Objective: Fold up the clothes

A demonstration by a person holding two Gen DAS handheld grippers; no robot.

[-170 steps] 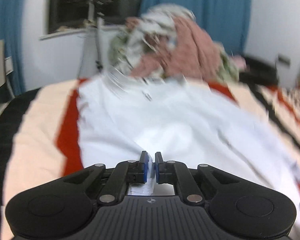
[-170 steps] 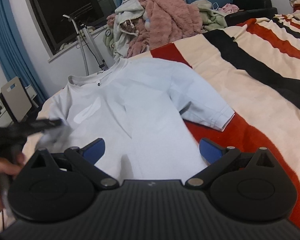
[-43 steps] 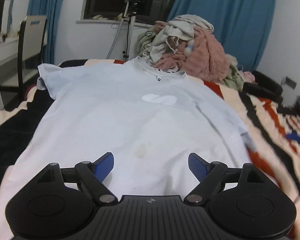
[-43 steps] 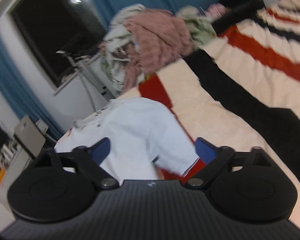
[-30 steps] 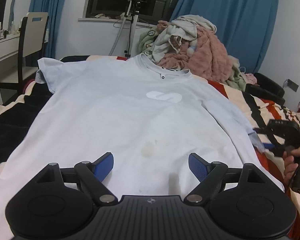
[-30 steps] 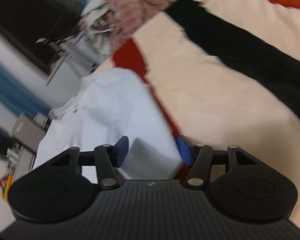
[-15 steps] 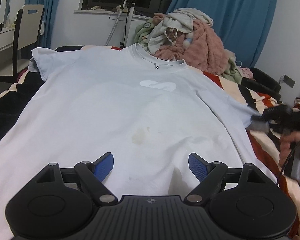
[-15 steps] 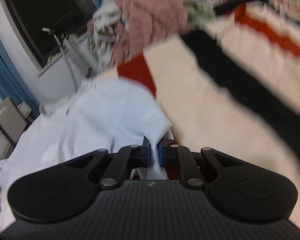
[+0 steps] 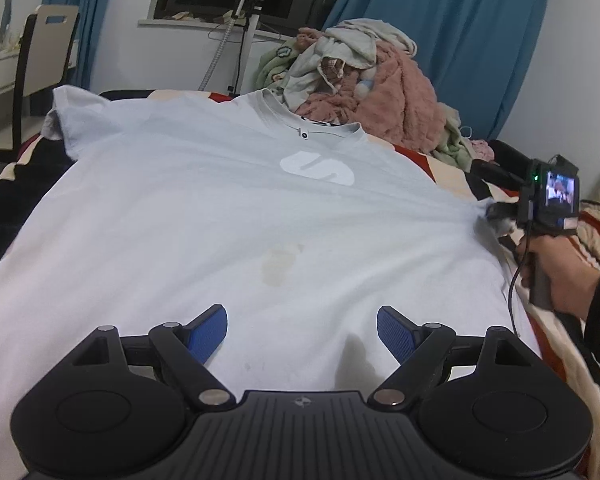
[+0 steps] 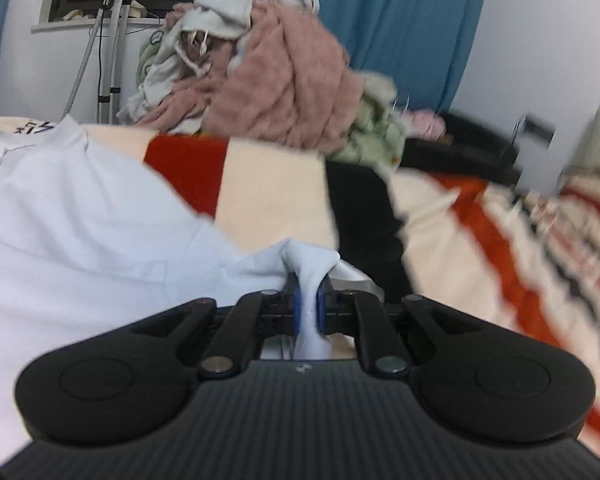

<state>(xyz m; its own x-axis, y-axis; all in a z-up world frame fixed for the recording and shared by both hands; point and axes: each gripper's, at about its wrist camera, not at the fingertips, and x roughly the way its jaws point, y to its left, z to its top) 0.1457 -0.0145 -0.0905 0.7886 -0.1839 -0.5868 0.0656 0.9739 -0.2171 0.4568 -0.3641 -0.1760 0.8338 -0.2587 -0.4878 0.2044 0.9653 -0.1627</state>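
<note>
— On the striped bedspread, any writing on the T-shirt?
— A white S-shaped logo on the chest; the neck label's too small to read.
— Which way does it lie?
— Flat, front up, collar toward the clothes pile.
— Grippers?
— Left gripper hovers spread wide above the hem, empty. Right gripper pinches the sleeve edge, jaws easing slightly apart.

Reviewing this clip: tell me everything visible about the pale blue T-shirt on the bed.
The pale blue T-shirt lies front up, spread flat on the striped blanket, its collar toward the heap of clothes. It looks like soft knit cotton, with short sleeves, a ribbed round neck with a small dark dot below it, a white chest logo and a yellowish stain at mid-body. The right gripper pinches a bunched sleeve, its jaws easing open slightly. The left gripper hovers open over the lower part, gripping nothing.
</note>
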